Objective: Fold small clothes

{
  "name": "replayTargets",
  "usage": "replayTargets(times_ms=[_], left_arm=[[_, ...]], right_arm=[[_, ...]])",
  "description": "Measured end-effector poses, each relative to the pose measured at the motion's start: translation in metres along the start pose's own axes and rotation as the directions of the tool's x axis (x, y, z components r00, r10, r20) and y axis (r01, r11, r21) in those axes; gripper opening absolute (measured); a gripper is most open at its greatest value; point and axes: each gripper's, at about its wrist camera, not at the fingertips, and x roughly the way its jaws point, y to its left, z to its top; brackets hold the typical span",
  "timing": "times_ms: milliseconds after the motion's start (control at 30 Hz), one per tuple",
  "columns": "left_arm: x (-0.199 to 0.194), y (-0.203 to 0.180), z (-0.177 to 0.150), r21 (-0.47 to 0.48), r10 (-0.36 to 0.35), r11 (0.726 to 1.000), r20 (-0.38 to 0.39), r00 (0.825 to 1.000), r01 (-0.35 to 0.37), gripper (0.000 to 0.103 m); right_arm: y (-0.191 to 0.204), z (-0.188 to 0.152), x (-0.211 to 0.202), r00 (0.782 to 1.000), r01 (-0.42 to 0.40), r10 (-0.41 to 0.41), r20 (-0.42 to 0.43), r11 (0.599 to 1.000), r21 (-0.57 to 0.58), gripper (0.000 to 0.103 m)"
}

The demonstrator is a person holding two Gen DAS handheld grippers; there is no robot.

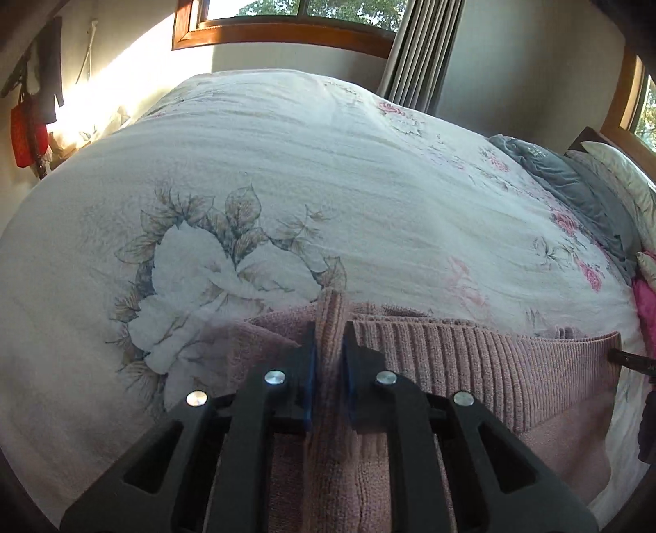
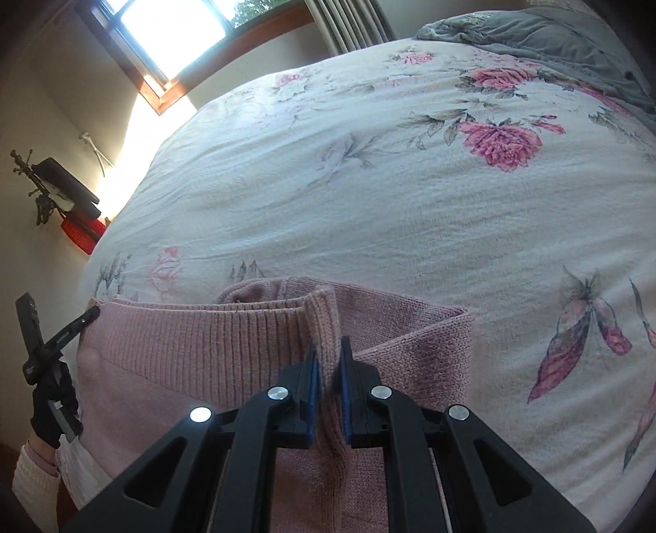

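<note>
Tongs (image 1: 328, 352) (image 2: 328, 361) clamping sweater (image 1: 471, 361); gloved hand (image 2: 55, 406) right-view only.

A sweater (image 1: 471, 361) lies on the bed's (image 1: 287, 164) near edge; a blanket (image 1: 574, 180) lies far right.

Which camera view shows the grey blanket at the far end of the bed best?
The left wrist view shows the grey blanket best: its crumpled folds lie whole beside the pillow, on the flowered bedspread. In the right wrist view the blanket sits in the top corner, stretched by the lens and cut by the frame edge.
</note>
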Motion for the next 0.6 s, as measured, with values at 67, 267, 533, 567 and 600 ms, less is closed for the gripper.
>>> replayTargets(times_ms=[67, 267, 533, 567, 600], left_arm=[[0.007, 0.006, -0.005, -0.018, -0.003, 1.000, -0.013, 1.000, 0.003, 0.018], [-0.007, 0.021, -0.007, -0.095, -0.035, 0.995, 0.004, 0.999, 0.035, 0.028], [-0.084, 0.004, -0.027, -0.033, -0.054, 0.998, 0.125, 0.991, 0.059, 0.033], [-0.089, -0.006, -0.037, 0.003, -0.082, 0.997, 0.114, 0.990, 0.082, 0.035], [-0.092, -0.015, -0.048, 0.039, -0.105, 0.994, 0.093, 0.990, 0.101, 0.035]], right_arm=[[-0.005, -0.001, 0.011, 1.000, 0.014, -0.014, -0.019, 1.000, 0.011, 0.010], [-0.010, -0.007, 0.016, 0.998, 0.047, -0.047, -0.045, 0.999, 0.010, 0.026], [0.001, -0.077, -0.031, 0.991, -0.080, 0.076, -0.112, 0.996, -0.038, 0.045], [0.002, -0.092, -0.033, 0.988, -0.088, 0.081, -0.131, 0.995, -0.045, 0.045], [0.003, -0.105, -0.035, 0.986, -0.092, 0.084, -0.147, 0.995, -0.049, 0.045]])
